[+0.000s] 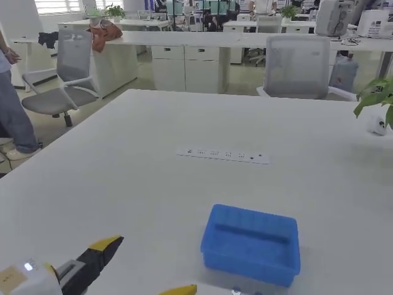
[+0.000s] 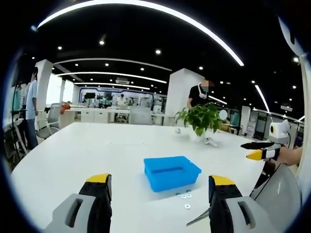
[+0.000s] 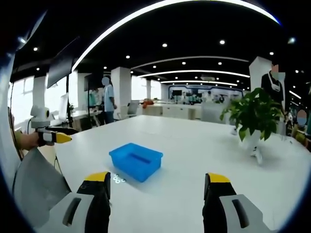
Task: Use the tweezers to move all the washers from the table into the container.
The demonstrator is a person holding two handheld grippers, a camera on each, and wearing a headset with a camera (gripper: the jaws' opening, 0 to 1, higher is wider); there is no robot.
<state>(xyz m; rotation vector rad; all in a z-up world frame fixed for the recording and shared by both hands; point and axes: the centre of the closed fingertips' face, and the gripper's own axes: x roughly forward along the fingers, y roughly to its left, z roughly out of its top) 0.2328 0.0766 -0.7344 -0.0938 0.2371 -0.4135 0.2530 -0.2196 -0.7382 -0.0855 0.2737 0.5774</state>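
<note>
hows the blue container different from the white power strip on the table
Colour: the blue container is bright blue, while the power strip is white like the table. Shape: the container is an open tub with raised walls; the strip is long, thin and flat. Place: in the head view the container sits nearer, the strip farther back toward the middle. Both rest directly on the table.

This was a large open-plan office: long white desks (image 1: 184,38) with drawer units (image 1: 184,67) stood in rows, with grey mesh swivel chairs (image 1: 67,80) beside them. A power strip (image 1: 222,155) lay on the white table (image 1: 123,184), a potted plant (image 3: 252,114) stood on it, and recessed ceiling spots (image 3: 221,42) shone overhead.
</note>
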